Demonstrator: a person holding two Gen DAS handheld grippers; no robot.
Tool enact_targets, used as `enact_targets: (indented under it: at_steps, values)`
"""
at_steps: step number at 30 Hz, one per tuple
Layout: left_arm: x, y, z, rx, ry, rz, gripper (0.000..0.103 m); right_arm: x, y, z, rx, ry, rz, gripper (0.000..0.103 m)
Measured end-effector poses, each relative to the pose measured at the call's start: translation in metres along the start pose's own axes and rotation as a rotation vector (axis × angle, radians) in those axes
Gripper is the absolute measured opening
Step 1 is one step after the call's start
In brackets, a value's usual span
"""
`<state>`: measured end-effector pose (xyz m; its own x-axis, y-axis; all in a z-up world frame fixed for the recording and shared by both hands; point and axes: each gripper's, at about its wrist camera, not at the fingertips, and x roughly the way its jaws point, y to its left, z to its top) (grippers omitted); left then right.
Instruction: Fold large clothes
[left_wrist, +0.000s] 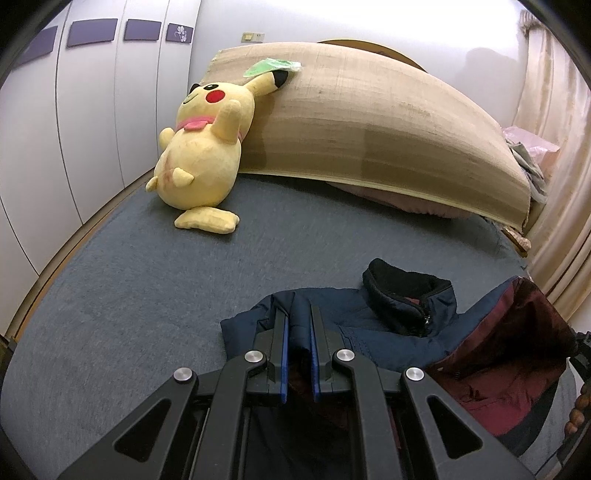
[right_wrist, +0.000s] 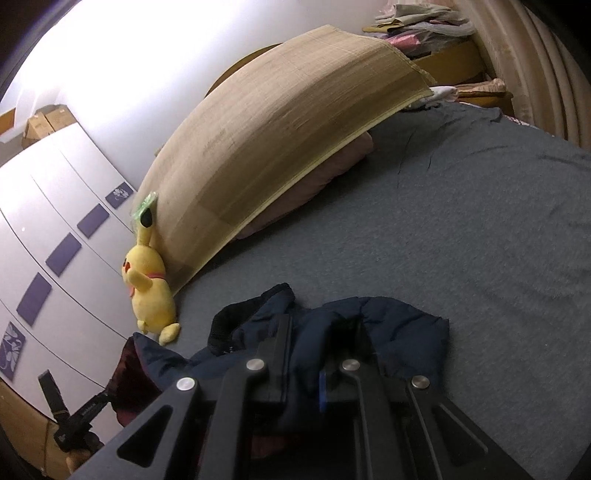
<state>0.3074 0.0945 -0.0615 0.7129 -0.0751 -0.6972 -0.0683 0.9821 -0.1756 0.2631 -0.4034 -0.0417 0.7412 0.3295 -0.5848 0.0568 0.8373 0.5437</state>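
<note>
Left hand-held gripper (left_wrist: 298, 314) clamped on a fold of the puffy navy-blue padded jacket with maroon lining (left_wrist: 373, 332), blue pads pinching fabric between them. Right hand-held gripper (right_wrist: 322, 325) also clamped on the jacket, navy fabric bunched up between its black fingers. Jacket lies crumpled on the grey-blue bed sheet (left_wrist: 129, 295) near the front edge of the bed, black collar (left_wrist: 406, 280) standing up, maroon lining exposed on the right side in the left wrist view. Yellow plush toy with red cheeks and pink bow (left_wrist: 203, 147) leans against the tan woven bamboo mat (left_wrist: 388, 122) propped at the head of the bed, well apart from the jacket. White wardrobe doors with purple panels (left_wrist: 92, 110) behind the toy. Pink pillow (right_wrist: 295, 192) under the mat edge.
</note>
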Motion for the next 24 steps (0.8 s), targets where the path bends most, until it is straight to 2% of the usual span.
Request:
enact_targets:
  at_steps: [24]
  values:
    - [0.036,0.004,0.002,0.009,0.044,0.017,0.01,0.024,0.005,0.001,-0.026,0.018,-0.067,0.011]
